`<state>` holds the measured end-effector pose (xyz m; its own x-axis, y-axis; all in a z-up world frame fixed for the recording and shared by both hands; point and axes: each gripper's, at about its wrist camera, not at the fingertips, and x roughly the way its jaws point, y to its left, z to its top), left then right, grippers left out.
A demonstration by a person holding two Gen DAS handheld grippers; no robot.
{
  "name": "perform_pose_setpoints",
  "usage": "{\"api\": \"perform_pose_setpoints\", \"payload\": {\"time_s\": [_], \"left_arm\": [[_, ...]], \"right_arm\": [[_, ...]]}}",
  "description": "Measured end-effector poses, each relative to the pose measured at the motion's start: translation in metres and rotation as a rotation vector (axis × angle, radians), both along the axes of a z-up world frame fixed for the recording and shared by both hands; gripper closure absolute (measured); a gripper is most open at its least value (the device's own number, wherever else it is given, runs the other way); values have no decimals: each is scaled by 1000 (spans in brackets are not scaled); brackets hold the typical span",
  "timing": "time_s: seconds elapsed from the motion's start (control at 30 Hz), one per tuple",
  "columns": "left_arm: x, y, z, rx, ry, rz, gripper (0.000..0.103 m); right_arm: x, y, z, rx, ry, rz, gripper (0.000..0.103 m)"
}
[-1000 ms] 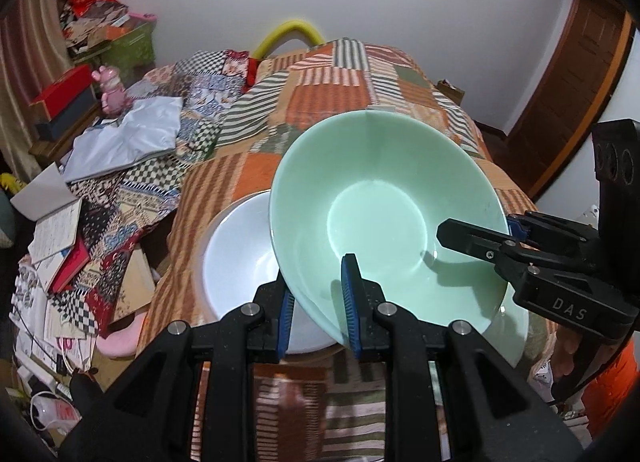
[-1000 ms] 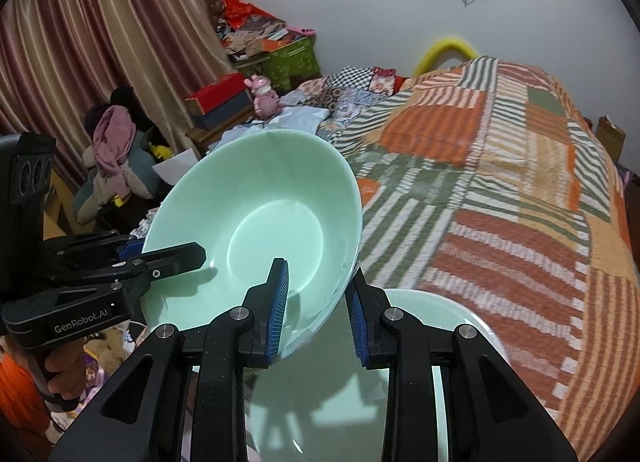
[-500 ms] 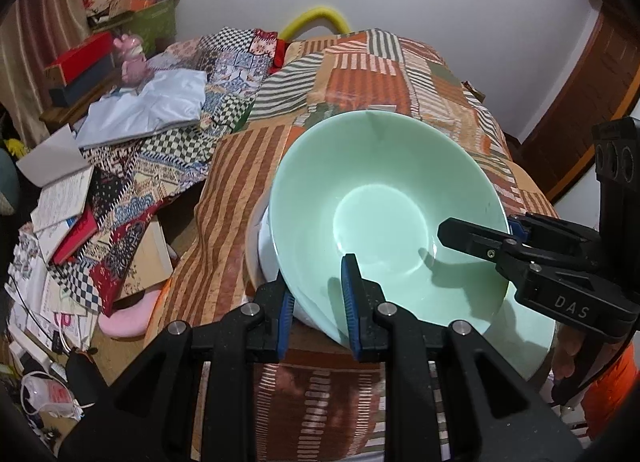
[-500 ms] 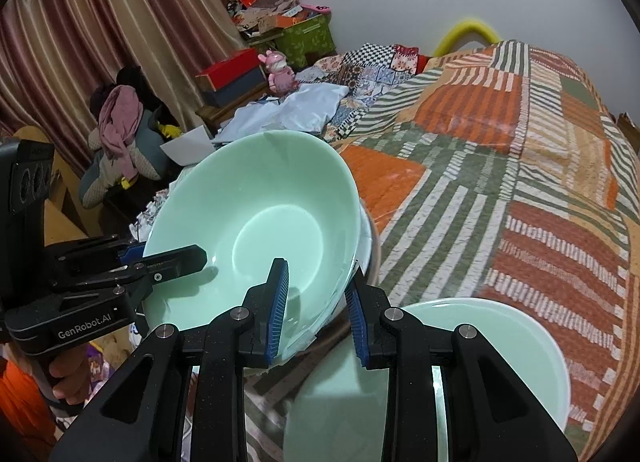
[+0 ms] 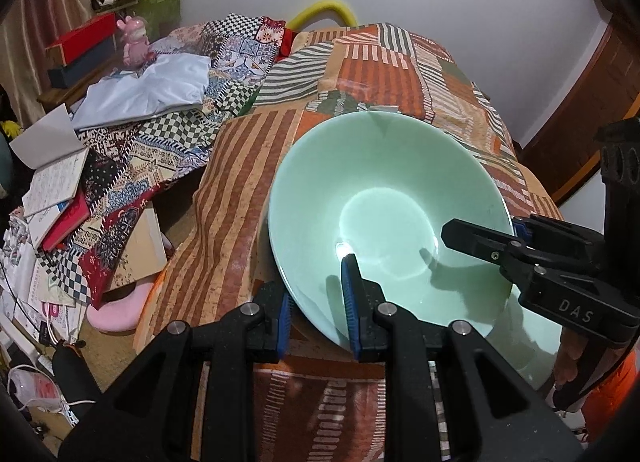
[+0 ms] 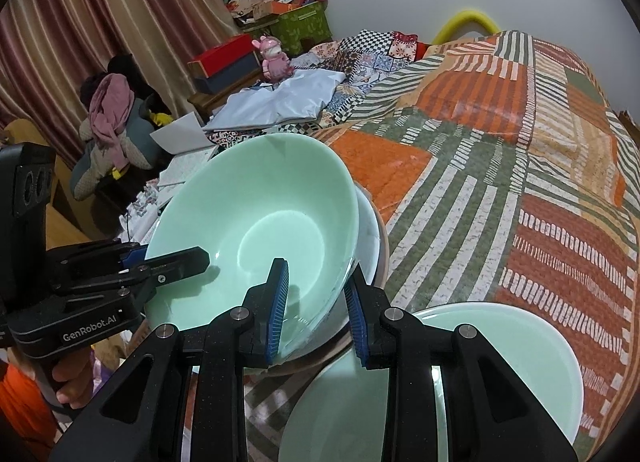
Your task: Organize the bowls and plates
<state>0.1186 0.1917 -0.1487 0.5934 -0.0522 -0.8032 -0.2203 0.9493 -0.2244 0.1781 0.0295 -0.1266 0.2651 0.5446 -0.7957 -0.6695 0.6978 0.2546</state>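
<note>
Both grippers clamp the rim of one mint-green bowl [image 5: 384, 218]. Left gripper [image 5: 318, 314]: its blue-padded fingers [image 5: 349, 302] straddle the near rim, one pad inside the bowl, one beneath, closed onto the wall. Right gripper [image 6: 316, 314]: same grasp on the opposite rim, one pad inside and one outside, jaws narrowed onto the wall. In the left wrist view the right gripper enters from the right edge; in the right wrist view the left gripper [image 6: 200, 256] enters from the left edge.

Bowl [image 6: 260, 226]: tilted, sitting in or just above a white bowl [image 6: 370, 234], whose rim shows as a crescent on the far side; contact between them cannot be judged. Both lie at the near left corner of the table, which is covered by a striped patchwork cloth [image 6: 500, 134]. A second mint-green dish [image 6: 520, 350] rests just beside, at the near edge, partly hidden behind the right gripper's fingers.

Surroundings: beyond the table's left edge, a checkered quilt [image 5: 180, 134], a pale folded sheet [image 5: 160, 82], books and papers [image 5: 52, 186], a pink toy figure [image 6: 274, 54], red and green boxes, curtains [image 6: 100, 22].

Legible markings: "DAS" on the right gripper body [image 5: 576, 304]; "GenRobot.AI" on the left gripper body [image 6: 90, 332].
</note>
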Motion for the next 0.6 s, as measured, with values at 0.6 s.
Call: {"api": "perform_pose_setpoints", "payload": {"time_s": [0.6], "left_arm": [[10, 1, 1, 90, 18, -8, 81]], "right_arm": [[5, -12, 5, 27, -7, -26, 75]]}}
